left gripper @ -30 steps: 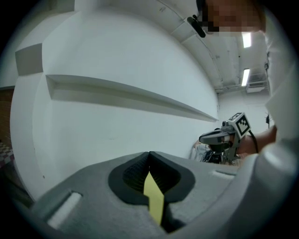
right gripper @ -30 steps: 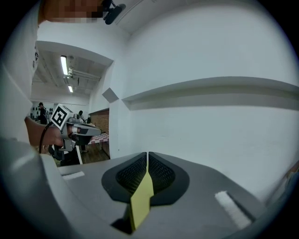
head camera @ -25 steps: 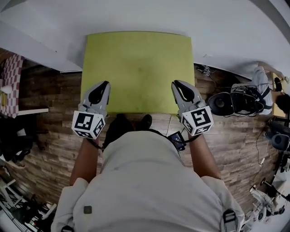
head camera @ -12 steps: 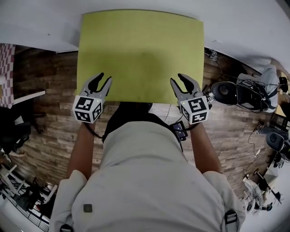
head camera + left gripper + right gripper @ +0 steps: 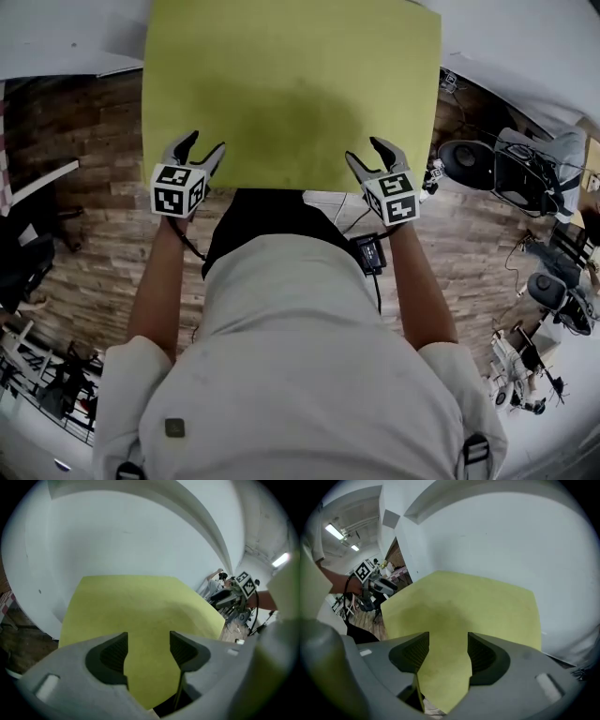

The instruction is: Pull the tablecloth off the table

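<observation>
Jaws opening on both grippers, tablecloth edge loose between each pair, nothing clamped.

Yellow-green tablecloth (image 5: 291, 94) spread flat and unwrinkled over the worktop, hiding it entirely, near edge just ahead of the body. Left gripper (image 5: 204, 142) at the near left corner, right gripper (image 5: 367, 153) toward the near right corner, pads standing clear of the fabric on either side. Likely the step of taking hold, pull not yet begun. Next: close both pairs firmly on the hem, then draw back level and evenly toward the body, so neither side slips free or drags askew over the wooden floor (image 5: 84, 225).
</observation>
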